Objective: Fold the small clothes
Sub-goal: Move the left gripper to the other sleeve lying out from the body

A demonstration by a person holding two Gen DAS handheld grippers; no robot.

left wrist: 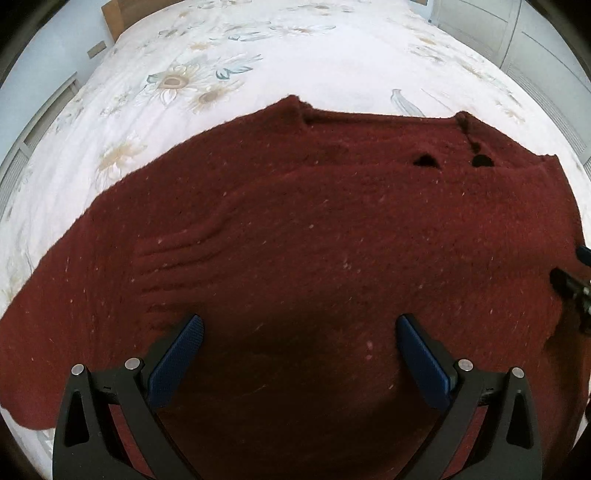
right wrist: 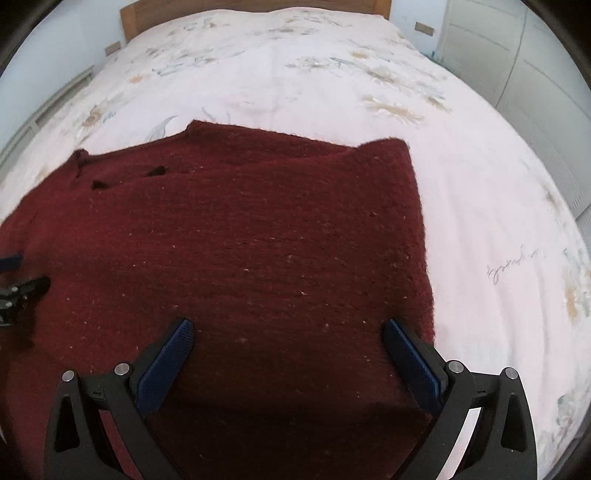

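Observation:
A dark red knitted sweater point(left wrist: 314, 229) lies flat on the bed, its collar at the far side. It also shows in the right wrist view point(right wrist: 258, 236), where its right side is folded in to a straight edge. My left gripper point(left wrist: 299, 325) is open and empty, just above the sweater's near part. My right gripper point(right wrist: 288, 328) is open and empty above the sweater's near right part. Each gripper shows at the other view's edge: the right one point(left wrist: 570, 280) and the left one point(right wrist: 22, 284).
The bed point(right wrist: 480, 206) has a white sheet with a flower print and reaches far beyond the sweater. A wooden headboard point(right wrist: 258, 5) stands at the far end. White cupboard doors point(right wrist: 535, 66) stand to the right, a wall to the left.

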